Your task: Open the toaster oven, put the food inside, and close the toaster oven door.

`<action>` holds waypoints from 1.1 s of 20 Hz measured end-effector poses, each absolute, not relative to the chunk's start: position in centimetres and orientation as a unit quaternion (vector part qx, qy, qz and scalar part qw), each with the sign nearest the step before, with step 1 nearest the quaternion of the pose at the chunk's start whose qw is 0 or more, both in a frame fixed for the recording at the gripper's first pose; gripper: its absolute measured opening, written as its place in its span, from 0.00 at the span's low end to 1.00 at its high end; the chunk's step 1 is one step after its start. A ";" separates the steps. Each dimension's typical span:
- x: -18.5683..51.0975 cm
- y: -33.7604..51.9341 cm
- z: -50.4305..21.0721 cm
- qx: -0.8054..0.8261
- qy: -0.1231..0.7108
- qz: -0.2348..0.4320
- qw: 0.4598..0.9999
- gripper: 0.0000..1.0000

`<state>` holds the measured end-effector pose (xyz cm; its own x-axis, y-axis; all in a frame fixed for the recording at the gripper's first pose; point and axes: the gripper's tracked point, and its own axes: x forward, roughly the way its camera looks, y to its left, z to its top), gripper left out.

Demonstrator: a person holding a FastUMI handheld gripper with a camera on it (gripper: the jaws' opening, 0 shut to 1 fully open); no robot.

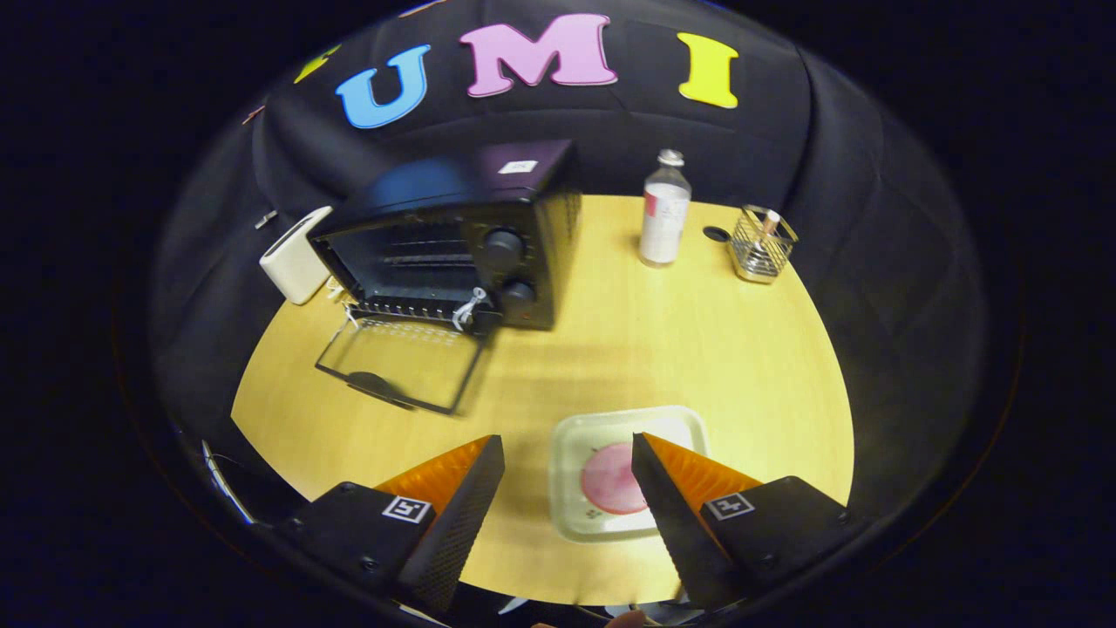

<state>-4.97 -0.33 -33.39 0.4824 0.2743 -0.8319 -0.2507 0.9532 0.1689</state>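
Black and already open, the toaster oven (453,235) sits across the wooden table (663,340), its glass door (401,362) folded flat in front, so I count step one done. My gripper (567,462) hangs wide apart and empty, with the pink round food (610,478) on its square plate (575,436) between the fingers, not yet gripped. Loading and closing remain.

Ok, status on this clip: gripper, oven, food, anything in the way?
Gripper open, holding nothing, above the plate. Toaster oven door down flat on the table. Pink food on the plate, between the fingers. Nothing lies between plate and oven.
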 end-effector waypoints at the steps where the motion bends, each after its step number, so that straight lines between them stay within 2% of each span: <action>1: -4.8 -1.9 -34.3 0.010 0.498 0.152 0.854 0.98; 2: -4.7 -3.3 -35.3 0.010 0.512 0.154 0.845 0.99; 4: -4.3 -5.5 -37.3 0.015 0.541 0.156 0.826 0.94; 5: -3.9 -6.5 -38.1 0.017 0.552 0.157 0.819 0.82; 10: -4.0 -7.1 -42.3 0.023 0.610 0.191 0.769 0.59; 13: -4.0 -6.8 -44.2 0.038 0.638 0.200 0.743 0.33; 14: -3.8 -6.9 -44.7 0.037 0.639 0.202 0.742 0.29; 18: -4.1 -6.6 -44.4 0.057 0.654 0.206 0.726 0.33; 20: -4.3 -6.2 -43.7 0.070 0.654 0.211 0.723 0.27; 22: -4.3 -6.3 -42.9 0.065 0.649 0.217 0.726 0.27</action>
